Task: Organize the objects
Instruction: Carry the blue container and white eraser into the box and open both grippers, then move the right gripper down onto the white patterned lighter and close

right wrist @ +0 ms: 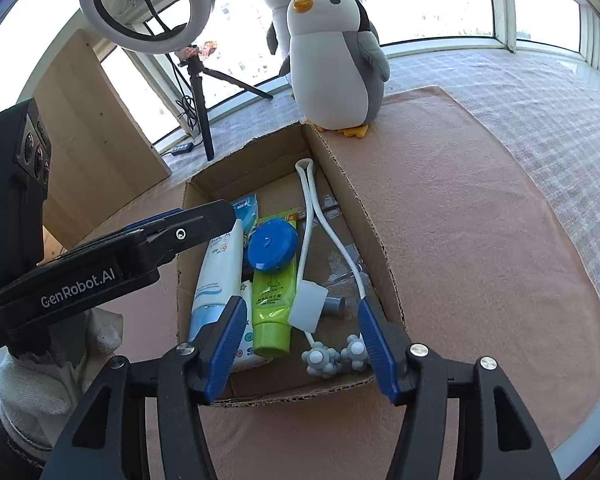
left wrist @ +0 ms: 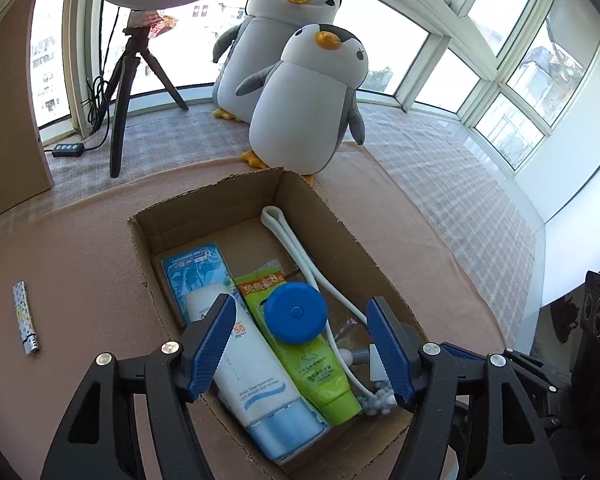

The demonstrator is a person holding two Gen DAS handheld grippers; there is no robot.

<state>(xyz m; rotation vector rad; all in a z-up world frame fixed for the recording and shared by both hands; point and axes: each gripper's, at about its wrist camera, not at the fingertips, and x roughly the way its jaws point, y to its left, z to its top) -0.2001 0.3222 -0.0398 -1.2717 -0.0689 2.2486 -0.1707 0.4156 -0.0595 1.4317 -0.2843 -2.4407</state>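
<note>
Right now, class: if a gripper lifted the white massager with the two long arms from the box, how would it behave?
The massager would probably flex and dangle, since its arms are thin and curved. Its knobbly balls may swing. It likely snags the green tube beside it.

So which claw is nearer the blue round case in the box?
Left. The left claw hovers directly over the blue round case; the right claw sits back at the box's near end.
</note>
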